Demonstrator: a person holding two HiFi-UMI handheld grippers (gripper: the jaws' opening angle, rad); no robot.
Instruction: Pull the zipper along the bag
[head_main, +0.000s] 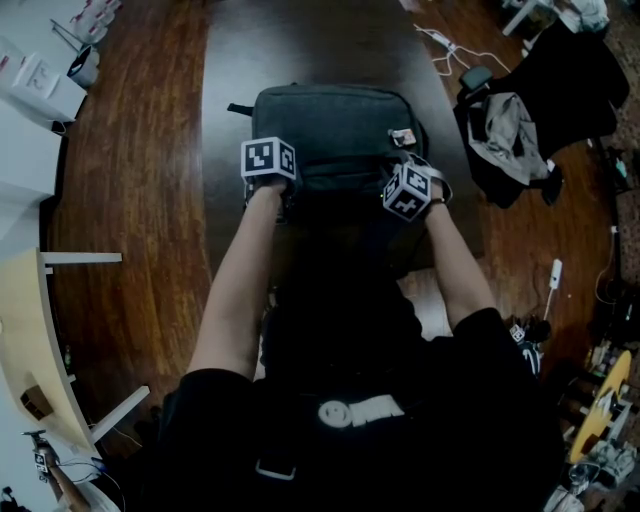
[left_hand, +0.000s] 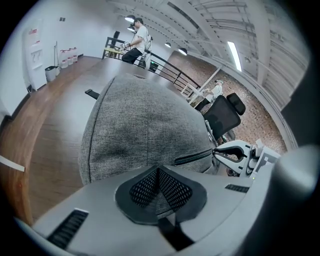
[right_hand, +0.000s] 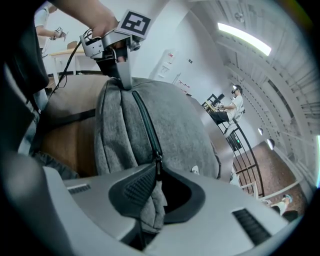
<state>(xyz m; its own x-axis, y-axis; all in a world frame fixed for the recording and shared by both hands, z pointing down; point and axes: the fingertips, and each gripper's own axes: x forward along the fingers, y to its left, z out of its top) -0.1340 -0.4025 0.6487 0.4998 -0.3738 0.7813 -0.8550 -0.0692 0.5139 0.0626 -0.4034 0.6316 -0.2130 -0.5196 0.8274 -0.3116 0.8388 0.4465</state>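
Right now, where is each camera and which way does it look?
Head view: on the person's head, looking steeply down at the bag; both forearms show.
Left gripper view: on the left gripper, looking along its jaws over the bag; no body part.
Right gripper view: on the right gripper, looking up the zipper; the left hand shows.
Shared: each gripper view shows the other gripper.

A dark grey fabric bag (head_main: 335, 125) fills the middle of the dark tabletop (head_main: 300, 40). At 12 o'clock the tabletop lies bare and free. At 1 o'clock a white cable (head_main: 450, 50) trails across it. At 3 o'clock a black office chair heaped with clothing (head_main: 520, 130) stands close. At 9 o'clock there is a bare strip, then brown wooden floor (head_main: 130, 180). The left gripper (right_hand: 121, 82) blocks the bag's 7 o'clock corner.
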